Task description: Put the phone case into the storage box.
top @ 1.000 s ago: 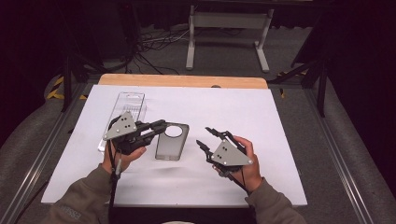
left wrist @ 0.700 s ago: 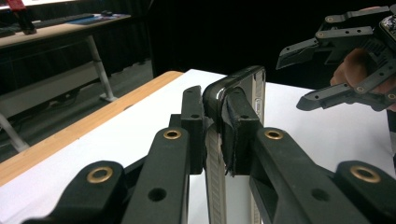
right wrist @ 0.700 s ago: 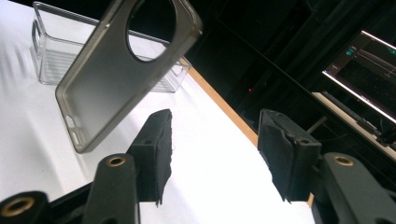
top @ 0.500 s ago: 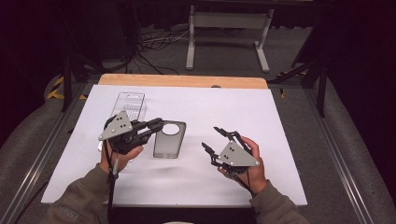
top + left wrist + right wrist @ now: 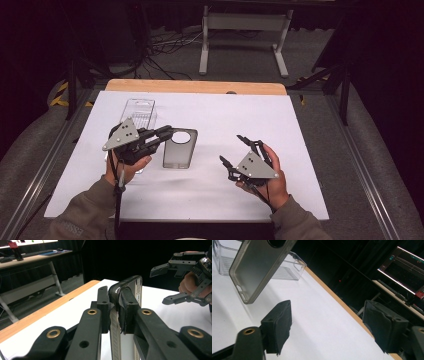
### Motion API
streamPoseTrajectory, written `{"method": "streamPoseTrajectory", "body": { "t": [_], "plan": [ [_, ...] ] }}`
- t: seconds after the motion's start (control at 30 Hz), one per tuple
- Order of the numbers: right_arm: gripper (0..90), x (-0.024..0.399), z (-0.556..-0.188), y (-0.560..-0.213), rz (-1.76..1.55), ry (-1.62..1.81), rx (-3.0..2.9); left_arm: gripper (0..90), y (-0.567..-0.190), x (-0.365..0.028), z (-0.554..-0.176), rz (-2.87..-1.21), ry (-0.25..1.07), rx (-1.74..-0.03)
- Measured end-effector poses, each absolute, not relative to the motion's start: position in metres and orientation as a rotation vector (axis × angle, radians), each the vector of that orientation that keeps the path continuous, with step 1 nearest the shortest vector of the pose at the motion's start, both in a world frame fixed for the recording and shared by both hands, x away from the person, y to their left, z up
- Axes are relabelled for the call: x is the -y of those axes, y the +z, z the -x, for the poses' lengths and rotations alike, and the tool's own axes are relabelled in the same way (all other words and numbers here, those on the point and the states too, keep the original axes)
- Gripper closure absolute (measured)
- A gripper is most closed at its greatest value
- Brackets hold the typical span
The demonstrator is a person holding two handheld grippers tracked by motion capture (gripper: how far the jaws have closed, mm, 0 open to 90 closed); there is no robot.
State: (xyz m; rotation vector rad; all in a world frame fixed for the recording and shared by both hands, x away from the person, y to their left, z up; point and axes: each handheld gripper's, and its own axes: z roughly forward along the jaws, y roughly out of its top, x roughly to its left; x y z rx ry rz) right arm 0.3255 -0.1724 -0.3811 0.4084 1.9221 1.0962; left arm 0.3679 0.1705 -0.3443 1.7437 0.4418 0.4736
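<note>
Left gripper [image 5: 167, 132] stays clamped on phone case [image 5: 179, 150]; right gripper [image 5: 234, 150] has just opened, empty.

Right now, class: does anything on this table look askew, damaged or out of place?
Nothing stands out. The left gripper clamps the smoky translucent phone case by its top edge; the right gripper is open and apart; the clear plastic bin sits upright.

Dark room, black backdrop. White-topped table [image 5: 280, 150] with a wooden strip [image 5: 195, 86] along its far edge. Grey carpet floor [image 5: 250, 55] beyond, a white metal stand [image 5: 242, 22] and loose cables [image 5: 165, 47] on it. Lit monitor [image 5: 405, 265] on a side desk [image 5: 30, 258].
</note>
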Motion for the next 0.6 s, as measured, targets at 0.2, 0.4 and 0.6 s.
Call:
{"method": "streamPoseTrajectory", "body": {
  "t": [0.2, 0.4, 0.6],
  "plan": [
    [18.0, 0.175, -0.327, -0.385, -0.431, 1.090, -1.927, 80.3, -0.343, -0.172, -0.368, -1.732, 0.478, -0.444],
    [17.5, 0.179, -0.326, -0.389, -0.440, 1.091, -1.943, 80.2, -0.342, -0.173, -0.367, -1.727, 0.479, -0.446],
    [17.5, 0.183, -0.323, -0.393, -0.441, 1.097, -1.940, 80.2, -0.340, -0.176, -0.367, -1.723, 0.485, -0.443]
  ]
}}
